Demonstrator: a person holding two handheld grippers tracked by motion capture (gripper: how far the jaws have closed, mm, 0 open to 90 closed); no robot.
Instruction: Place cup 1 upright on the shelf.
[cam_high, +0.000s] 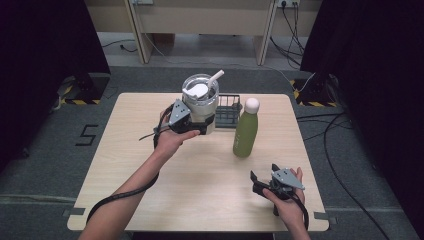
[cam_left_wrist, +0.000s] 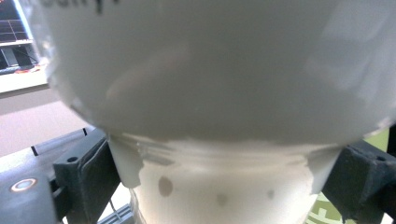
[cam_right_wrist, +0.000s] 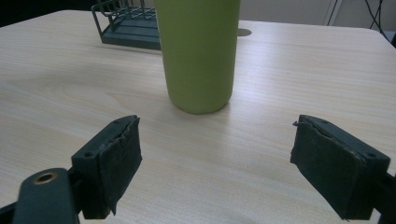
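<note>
A pale wooden desk (cam_high: 200, 190) is set on grey carpet, with dark curtains at the left and right edges of the frame and cables trailing across the floor at the upper right. At the upper middle of the high view, 1 white tumbler (cam_high: 200, 102) with a straw is clamped by the left gripper (cam_high: 192, 125); in the left gripper view the narrow lower body of the cup is seen pressed between the 2 jaws, under the wider upper part, a hold that appears chosen so that the flare cannot slip down. Whether it is lifted clear of the desk cannot be told. Just right of it, 1 dark wire rack (cam_high: 227, 112) is placed, probably as a holder for the drinkware. 1 green bottle (cam_high: 246, 131) with a pale cap is stood upright beside the rack. At the lower right, the right gripper (cam_high: 265, 182) is held with its jaws released and empty, aimed at the bottle, which is likely to be grasped next.
</note>
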